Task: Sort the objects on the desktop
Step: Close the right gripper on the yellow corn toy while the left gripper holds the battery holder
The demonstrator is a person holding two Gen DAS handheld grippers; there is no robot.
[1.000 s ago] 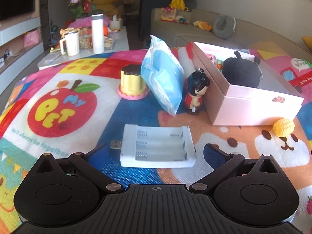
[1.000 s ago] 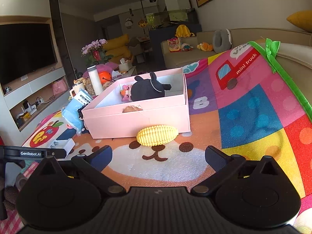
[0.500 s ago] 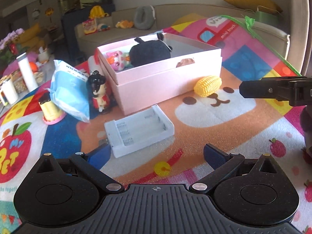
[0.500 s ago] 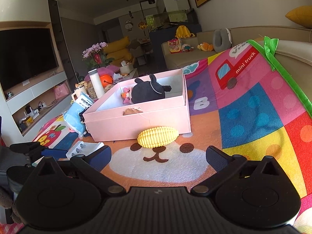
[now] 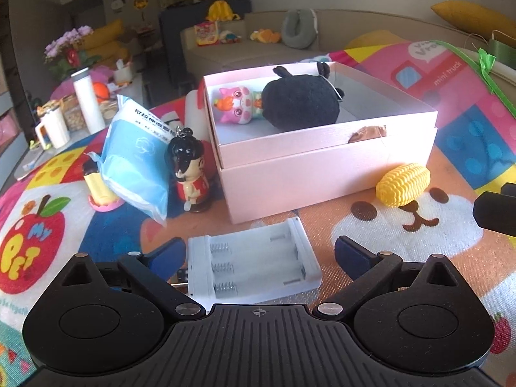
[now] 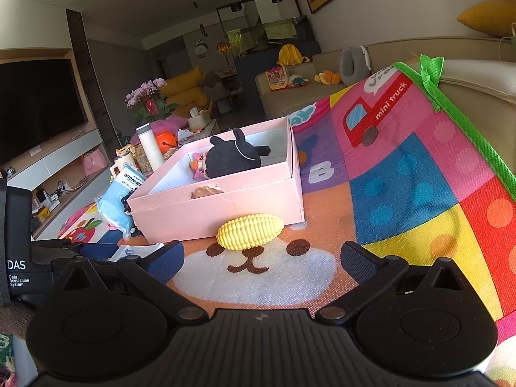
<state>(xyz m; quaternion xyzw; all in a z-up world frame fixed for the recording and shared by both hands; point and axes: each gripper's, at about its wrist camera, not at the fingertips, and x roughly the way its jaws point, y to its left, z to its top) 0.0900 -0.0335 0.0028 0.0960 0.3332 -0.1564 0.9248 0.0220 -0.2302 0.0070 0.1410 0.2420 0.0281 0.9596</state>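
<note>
With the charger (image 5: 254,262) lying flat on the mat (image 5: 419,242) between the spread fingers of the left claw (image 5: 258,254), its long sides should be squeezed squarely before lifting to the box (image 5: 322,174).

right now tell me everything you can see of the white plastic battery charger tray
The white plastic battery charger tray lies flat on the colourful play mat, open side up, its slots empty with metal springs at one end. A USB plug seems to stick out at its left. It sits between the open left gripper's fingers, near the pink box, apparently not touching it.
</note>
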